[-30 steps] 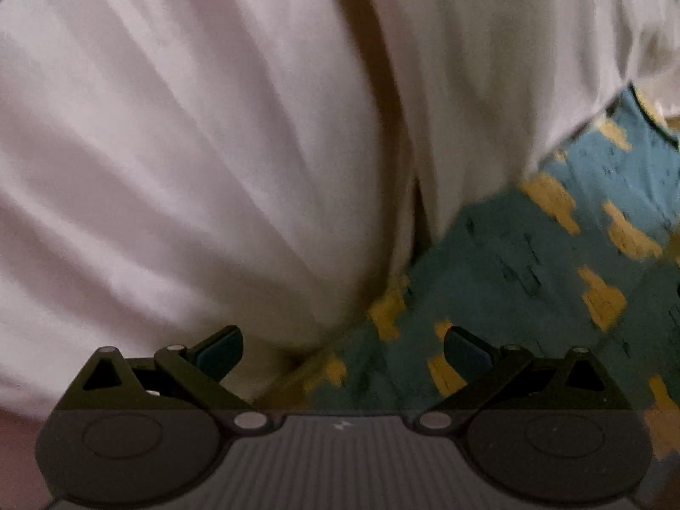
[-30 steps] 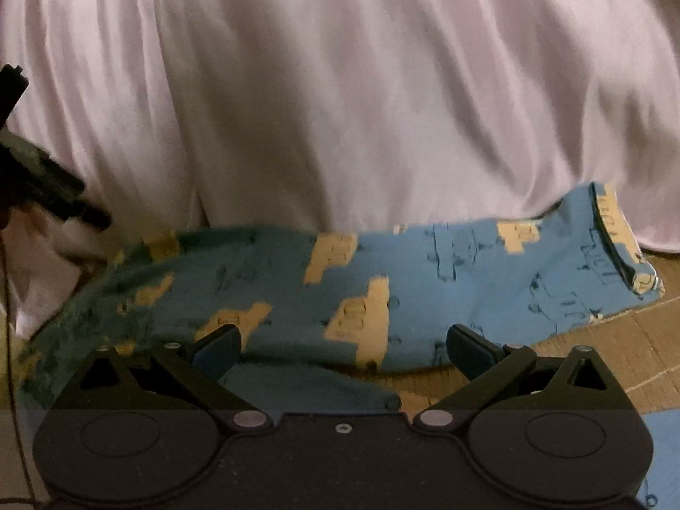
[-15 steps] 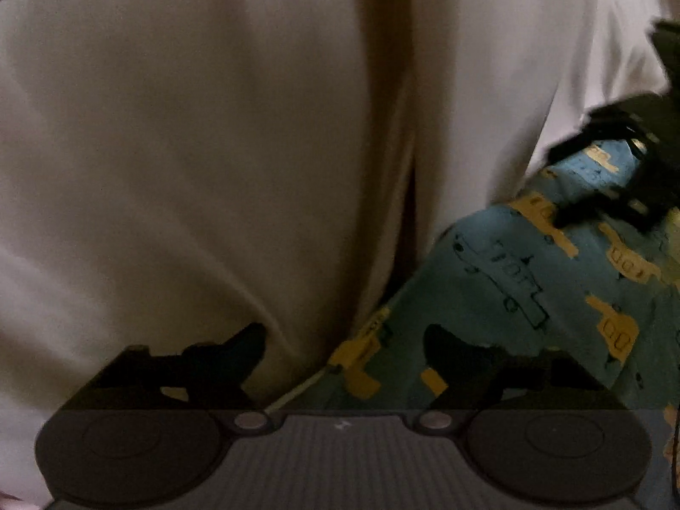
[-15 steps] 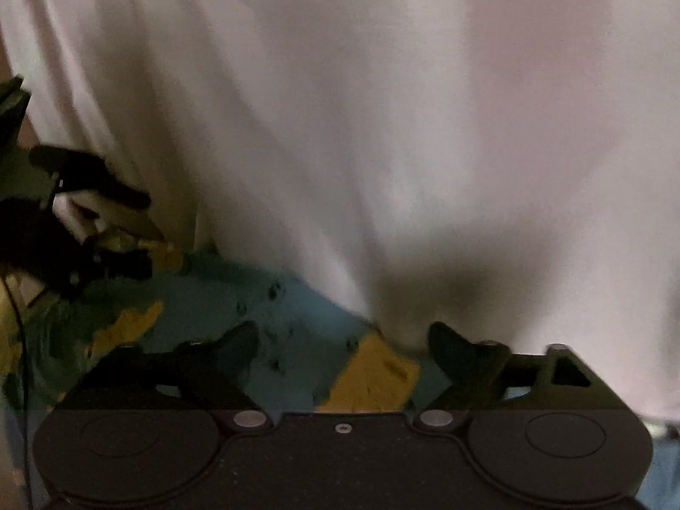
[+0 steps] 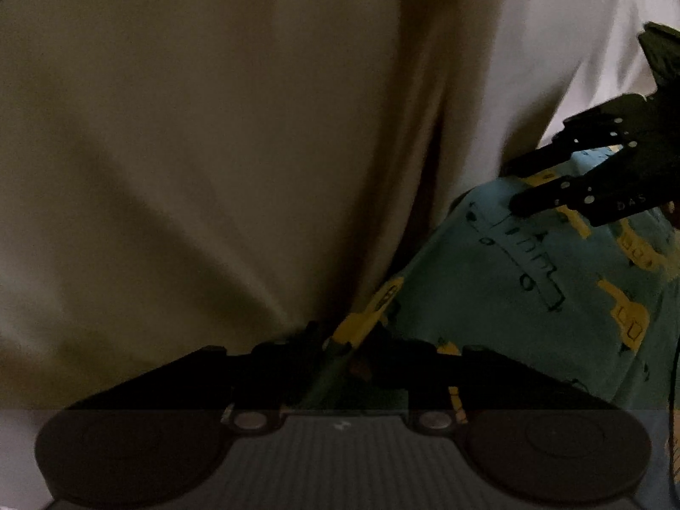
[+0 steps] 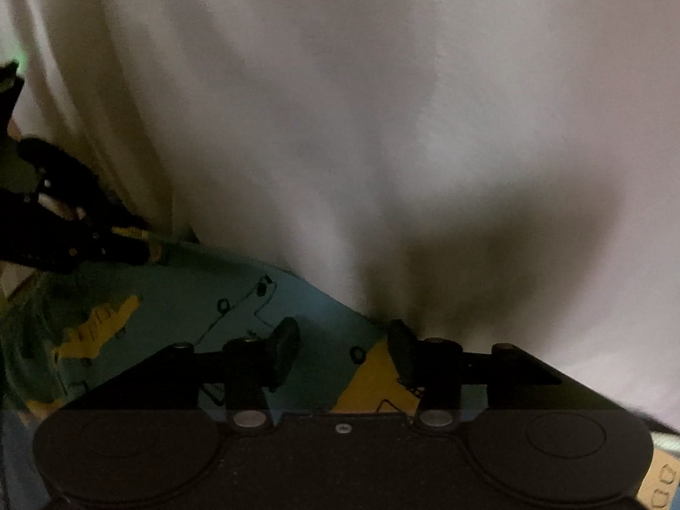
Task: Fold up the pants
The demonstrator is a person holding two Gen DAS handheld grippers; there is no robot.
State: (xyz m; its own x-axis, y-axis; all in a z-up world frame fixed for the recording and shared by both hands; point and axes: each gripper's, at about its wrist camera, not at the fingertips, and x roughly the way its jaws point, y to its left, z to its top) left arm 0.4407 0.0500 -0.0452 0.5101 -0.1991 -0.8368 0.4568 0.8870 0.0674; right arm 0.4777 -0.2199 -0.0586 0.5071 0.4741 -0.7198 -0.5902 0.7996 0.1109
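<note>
Pale draped sheet fills the background behind blue pants with yellow vehicle prints.
Pants lie at lower right of the left view, lower left of the right view. Left gripper jaws pinch the pants' edge; right gripper jaws stand partly spread over the fabric.

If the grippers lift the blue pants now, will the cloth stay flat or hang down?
Probably it will hang down: the blue pants already bend and crease against the white sheet. They look thin, so likely light. The left gripper pinches only an edge, so the rest should sag.
</note>
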